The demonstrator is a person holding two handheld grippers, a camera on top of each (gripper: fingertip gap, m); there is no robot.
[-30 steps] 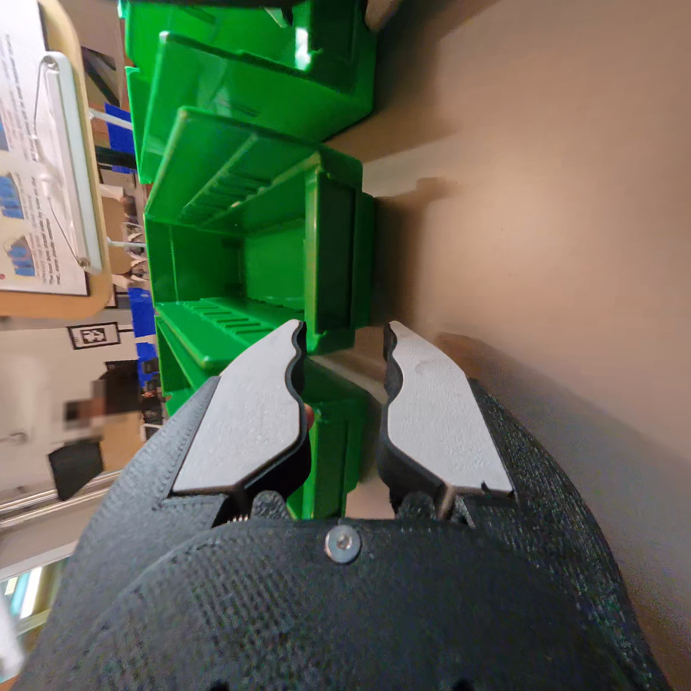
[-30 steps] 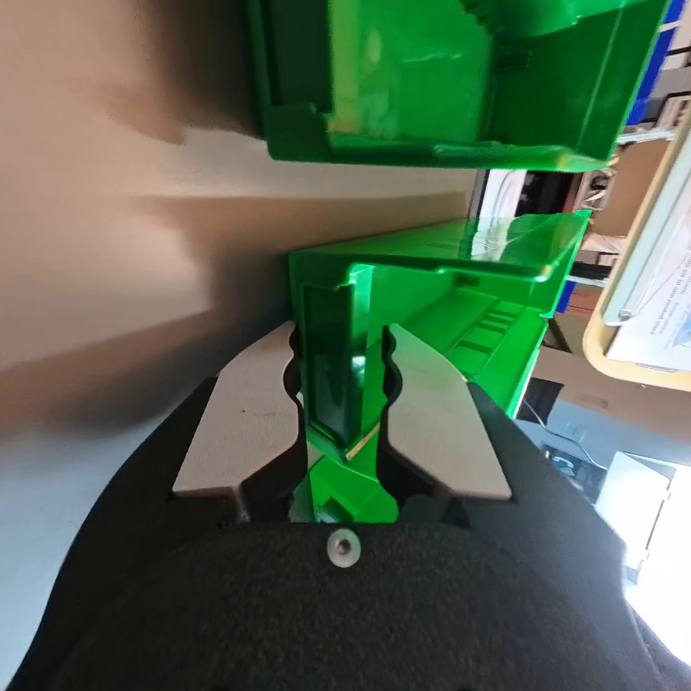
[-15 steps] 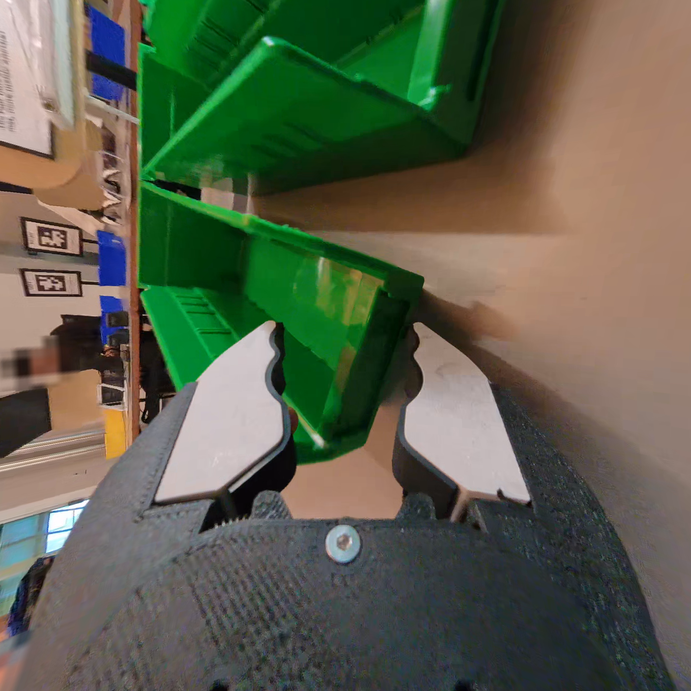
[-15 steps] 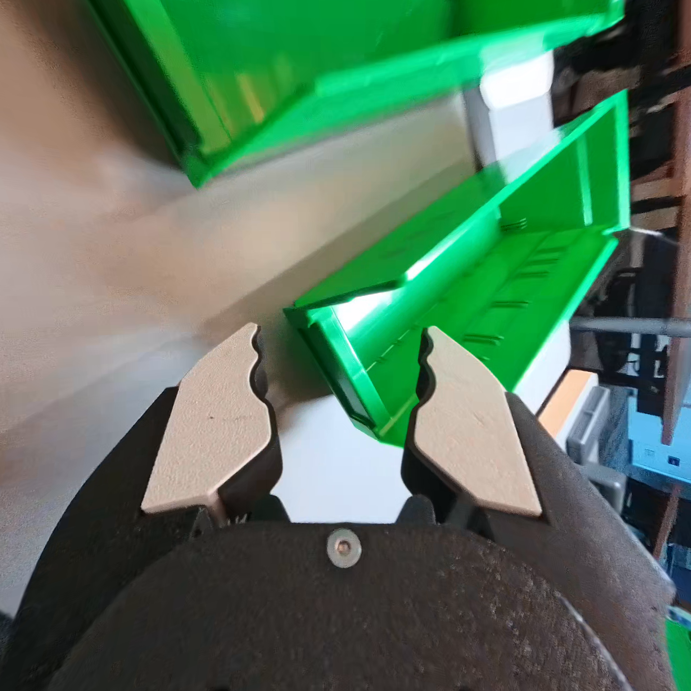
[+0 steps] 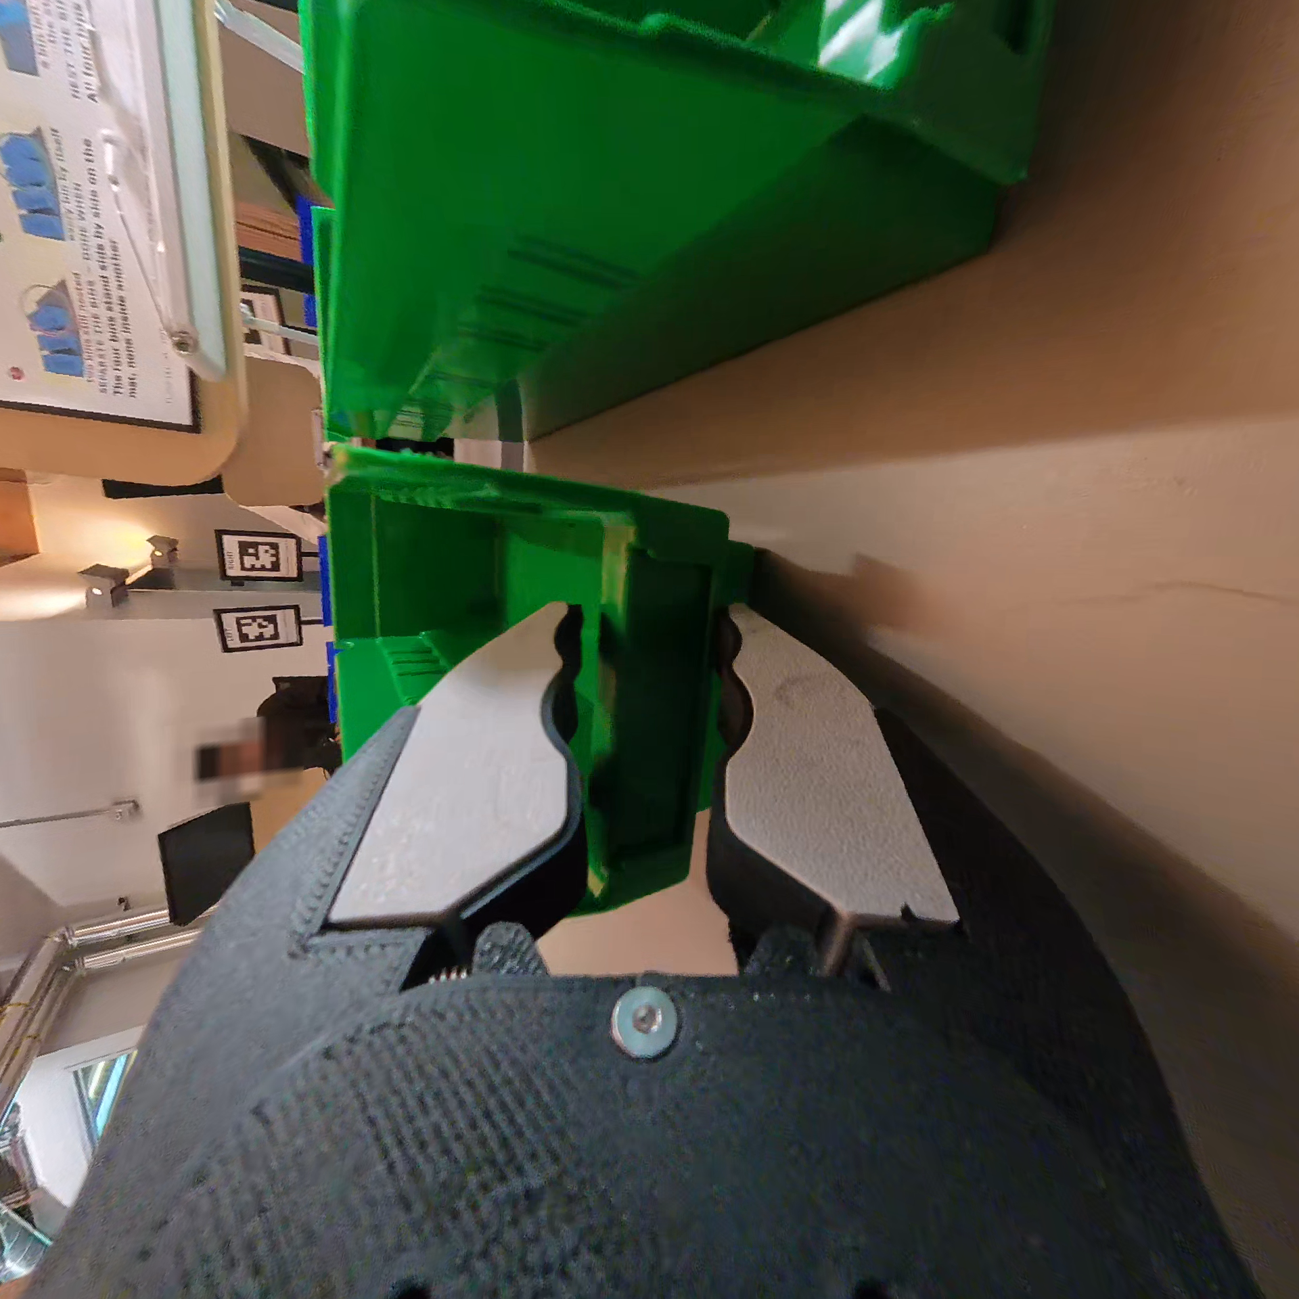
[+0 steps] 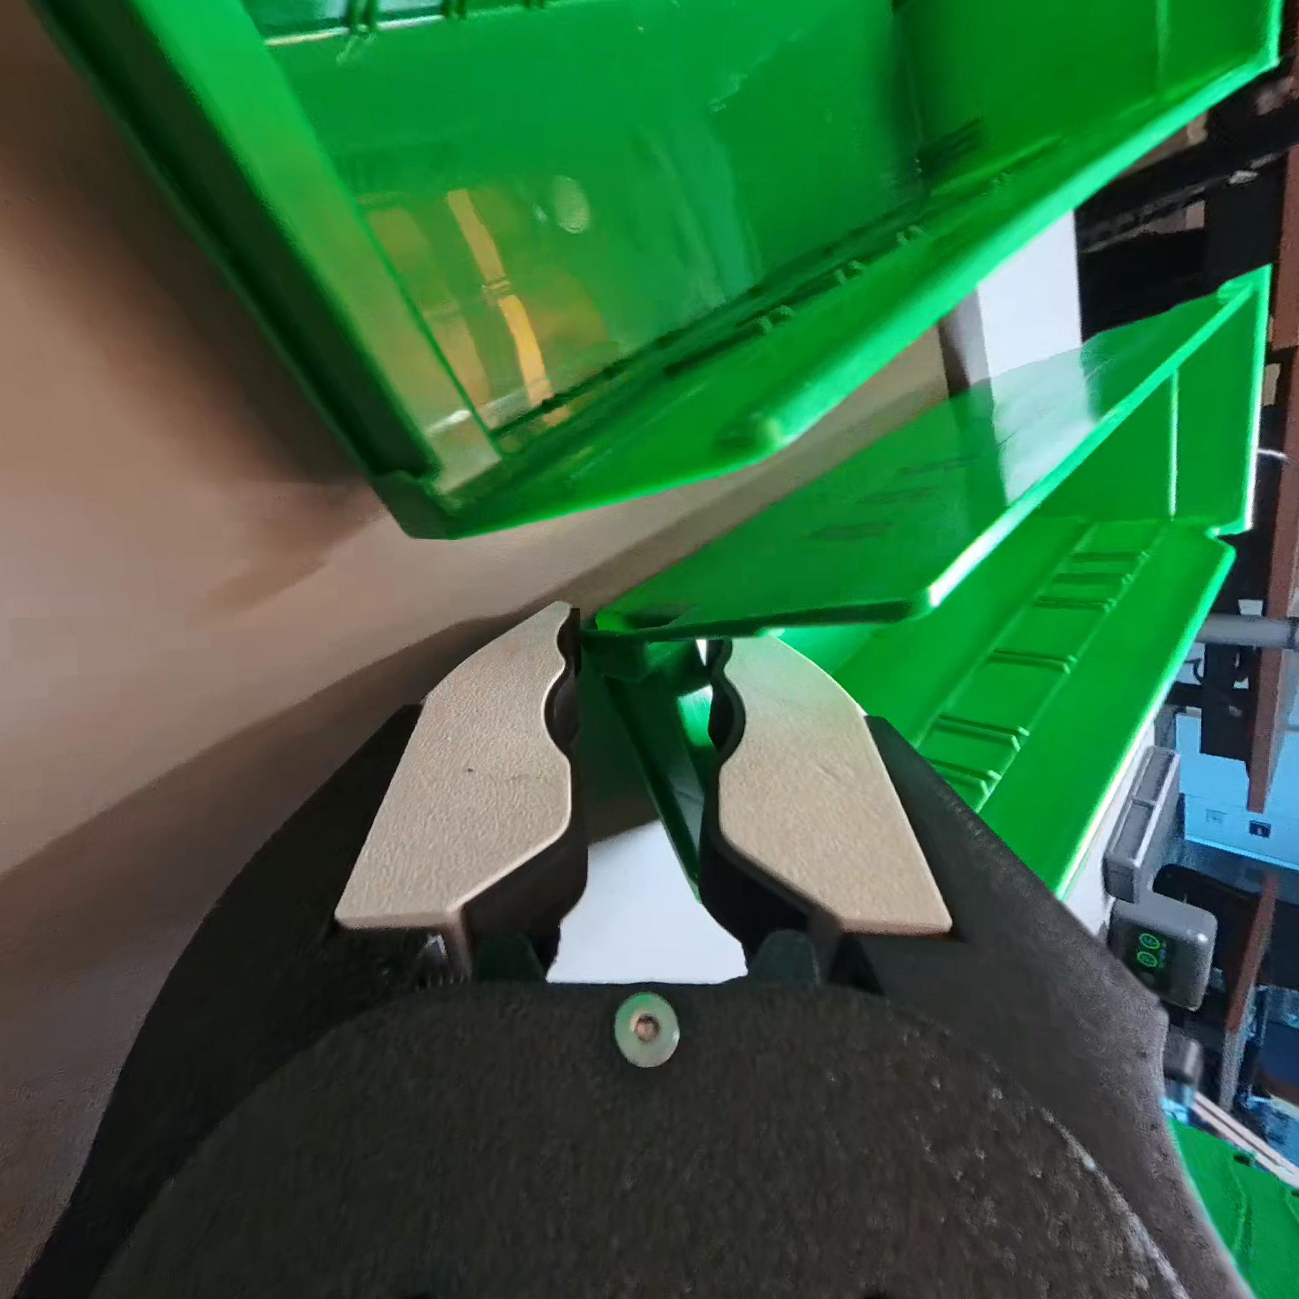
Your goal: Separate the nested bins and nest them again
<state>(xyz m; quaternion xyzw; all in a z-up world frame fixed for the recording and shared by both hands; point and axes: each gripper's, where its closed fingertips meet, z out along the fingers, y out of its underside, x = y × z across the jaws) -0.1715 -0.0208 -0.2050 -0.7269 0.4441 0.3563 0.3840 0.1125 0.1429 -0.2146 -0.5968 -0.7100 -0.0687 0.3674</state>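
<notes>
Bins look separated: one green bin (image 5: 654, 738) pinched at its front lip by left gripper (image 5: 650, 692), right gripper (image 6: 643, 685) clamped on its opposite end. Second bin (image 5: 562, 232) at 12 o'clock. Re-nesting not done

Two separate bright green plastic bins on a tan table (image 5: 1054, 436), open tops showing ribbed inner walls. Near bin (image 5: 492, 597) resting on the table, its thick front lip clamped between the fingers of the left gripper (image 5: 650, 625). Far bin (image 5: 632, 211) larger in view, just beyond the near bin, apart from it, angled on the table.

Second near bin (image 6: 1019, 632) in the right wrist view, its front lip between the fingers of the right gripper (image 6: 643, 629); another bin (image 6: 632, 246) just beyond, tilted.
</notes>
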